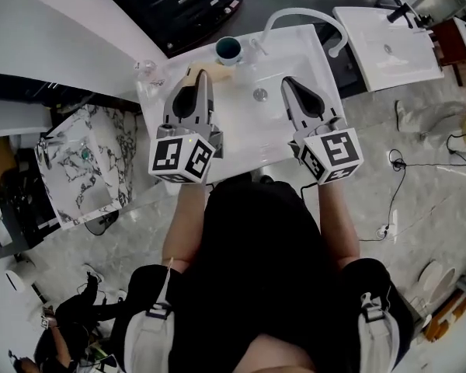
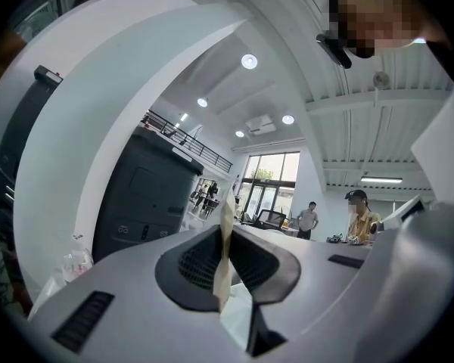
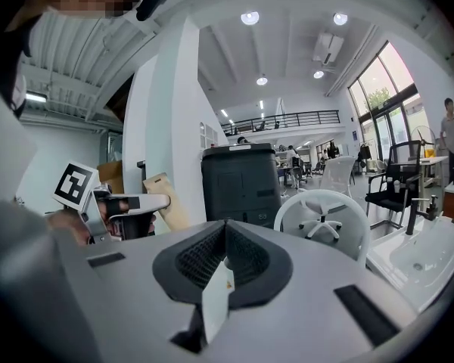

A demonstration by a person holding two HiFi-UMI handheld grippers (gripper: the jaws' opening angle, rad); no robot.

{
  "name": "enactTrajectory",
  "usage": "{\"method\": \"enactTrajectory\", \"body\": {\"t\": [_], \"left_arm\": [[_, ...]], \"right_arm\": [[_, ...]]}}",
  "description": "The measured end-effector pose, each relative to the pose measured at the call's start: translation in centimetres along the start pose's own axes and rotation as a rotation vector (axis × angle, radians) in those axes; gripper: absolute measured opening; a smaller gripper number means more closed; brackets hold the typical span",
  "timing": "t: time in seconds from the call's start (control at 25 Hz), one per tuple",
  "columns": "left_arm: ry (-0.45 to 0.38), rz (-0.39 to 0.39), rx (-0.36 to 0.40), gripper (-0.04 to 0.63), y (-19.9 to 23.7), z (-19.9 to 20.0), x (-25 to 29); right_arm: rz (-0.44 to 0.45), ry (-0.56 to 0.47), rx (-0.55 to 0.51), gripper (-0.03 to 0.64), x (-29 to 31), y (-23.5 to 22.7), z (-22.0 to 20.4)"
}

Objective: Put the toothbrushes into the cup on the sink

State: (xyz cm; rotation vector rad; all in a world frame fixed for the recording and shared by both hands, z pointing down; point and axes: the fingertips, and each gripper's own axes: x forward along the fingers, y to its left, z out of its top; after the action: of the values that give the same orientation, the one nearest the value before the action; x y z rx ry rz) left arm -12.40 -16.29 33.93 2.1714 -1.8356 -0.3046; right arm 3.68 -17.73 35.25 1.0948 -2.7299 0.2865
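While the white sink (image 1: 241, 130) spreads a wide basin below the small dark cup (image 1: 228, 50), a release made short of the rim would likely drop the load into the basin. The left gripper (image 1: 201, 73), jaws nearly closed, pinches a flat tan packet (image 2: 225, 248), presumably a wrapped toothbrush, held upright and edge-on. The right gripper (image 1: 288, 81) has its jaws together, with nothing visibly held. The cup stands at the sink's back edge, just beyond the left gripper's tip and near the white faucet (image 1: 299, 11).
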Motion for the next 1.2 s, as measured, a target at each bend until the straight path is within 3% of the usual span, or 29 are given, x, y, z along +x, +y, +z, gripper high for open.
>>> {"method": "enactTrajectory", "body": {"t": [0.44, 1.2], "left_arm": [[-0.011, -0.043, -0.027, 0.040, 3.0, 0.6, 3.2], [0.054, 0.021, -0.105, 0.040, 6.2, -2.3, 8.3]], "right_arm": [[-0.061, 0.048, 0.001, 0.031, 0.7, 0.6, -1.4], [-0.034, 0.091, 0.053, 0.031, 4.5, -1.7, -2.1]]}}
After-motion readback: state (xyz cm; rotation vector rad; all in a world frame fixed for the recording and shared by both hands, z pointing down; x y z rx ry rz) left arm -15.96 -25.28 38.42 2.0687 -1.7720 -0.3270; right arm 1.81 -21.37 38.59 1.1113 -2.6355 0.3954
